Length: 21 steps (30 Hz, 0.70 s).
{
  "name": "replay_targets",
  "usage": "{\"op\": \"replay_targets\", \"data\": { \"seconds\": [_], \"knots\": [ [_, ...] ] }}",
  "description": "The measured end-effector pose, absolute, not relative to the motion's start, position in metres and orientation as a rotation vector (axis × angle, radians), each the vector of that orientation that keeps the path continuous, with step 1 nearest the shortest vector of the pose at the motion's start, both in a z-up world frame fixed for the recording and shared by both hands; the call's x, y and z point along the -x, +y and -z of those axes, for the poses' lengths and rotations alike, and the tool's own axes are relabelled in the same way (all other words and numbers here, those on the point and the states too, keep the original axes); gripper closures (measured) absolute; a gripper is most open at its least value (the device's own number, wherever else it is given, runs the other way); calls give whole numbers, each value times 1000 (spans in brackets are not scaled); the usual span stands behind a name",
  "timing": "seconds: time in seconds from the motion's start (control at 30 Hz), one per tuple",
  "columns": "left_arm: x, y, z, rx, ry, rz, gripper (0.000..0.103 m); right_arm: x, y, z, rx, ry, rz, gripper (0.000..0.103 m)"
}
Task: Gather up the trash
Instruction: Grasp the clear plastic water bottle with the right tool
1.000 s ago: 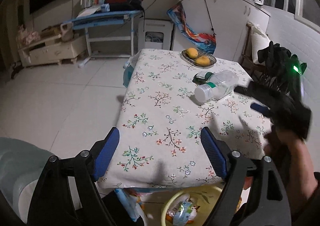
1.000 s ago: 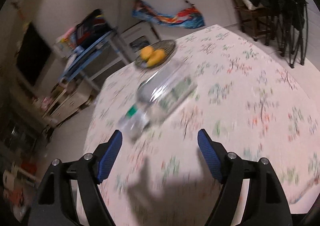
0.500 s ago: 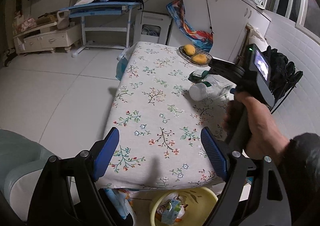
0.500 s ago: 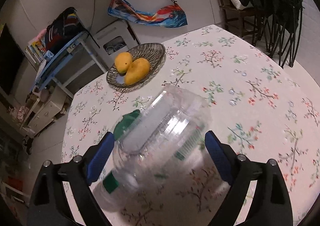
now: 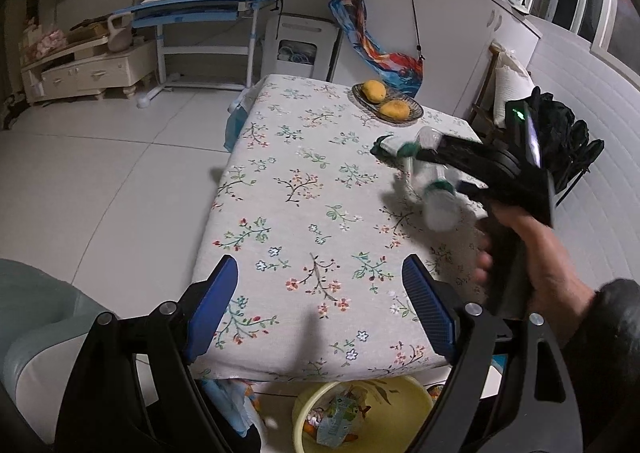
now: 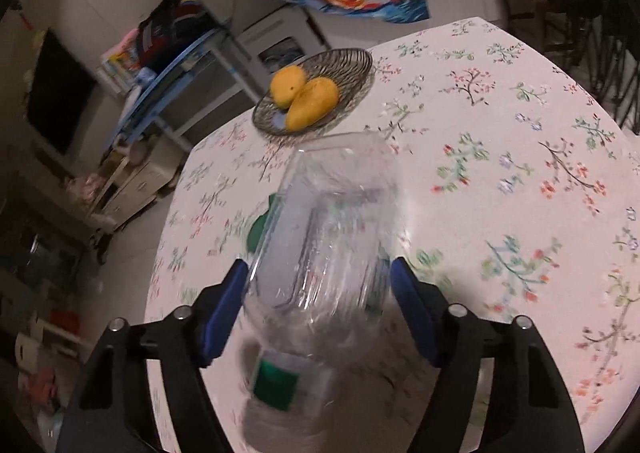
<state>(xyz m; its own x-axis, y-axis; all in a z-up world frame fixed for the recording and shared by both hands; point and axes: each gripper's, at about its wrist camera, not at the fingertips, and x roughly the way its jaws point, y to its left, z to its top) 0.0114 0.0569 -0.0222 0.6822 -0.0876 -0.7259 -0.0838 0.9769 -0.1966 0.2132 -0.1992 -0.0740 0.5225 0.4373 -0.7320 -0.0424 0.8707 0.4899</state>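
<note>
White floor tiles (image 5: 92,181) surround the bench (image 5: 304,213), which wears a cloth printed with small flowering sprigs; a blue desk (image 5: 200,9) piled with books and a bag stands against the far wall, and a colourful cloth (image 5: 380,49) hangs beside a white cabinet; under the near edge of the bench sits a yellow basin (image 5: 384,405) with wrappers in it. At the far end of the bench a woven dish (image 6: 320,93) holds two yellow fruits (image 6: 304,97). The right tool (image 6: 318,301), gripped by a hand (image 5: 532,253) in a dark sleeve, has just been closing its jaws; a clear plastic bottle (image 6: 328,233) lies between them, its sides against the blue pads (image 6: 224,309), its green label and cap end toward the camera, blurred; whether it is lifted off the cloth cannot be told. A crumpled green scrap (image 5: 382,147) lies on the cloth just beyond the bottle. The left tool (image 5: 320,309) hangs over the near end of the bench, jaws spread wide with nothing between them.
</note>
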Motion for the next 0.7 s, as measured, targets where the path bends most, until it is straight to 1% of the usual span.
{"op": "replay_targets", "data": {
  "seconds": [0.1, 0.23, 0.37, 0.43, 0.53, 0.57, 0.7],
  "knots": [
    [-22, 54, 21, 206, 827, 18, 22, -196, -216, 72, -410, 1028, -358, 34],
    [-51, 35, 8, 95, 790, 44, 22, -180, -234, 68, -327, 1089, -416, 34],
    [-102, 13, 4, 42, 778, 79, 21, -168, -254, 71, -271, 1089, -385, 35],
    [-125, 2, 7, 35, 780, 107, 21, -167, -257, 74, -271, 1090, -377, 35],
    [-165, -20, 17, -40, 787, 133, 21, -167, -250, 70, -200, 1071, -370, 35],
    [-175, -25, 21, -51, 797, 135, 21, -167, -248, 69, -176, 1065, -370, 33],
    [-222, -39, 41, 9, 858, 121, 21, -170, -242, 75, -118, 1072, -384, 33]
  ]
}}
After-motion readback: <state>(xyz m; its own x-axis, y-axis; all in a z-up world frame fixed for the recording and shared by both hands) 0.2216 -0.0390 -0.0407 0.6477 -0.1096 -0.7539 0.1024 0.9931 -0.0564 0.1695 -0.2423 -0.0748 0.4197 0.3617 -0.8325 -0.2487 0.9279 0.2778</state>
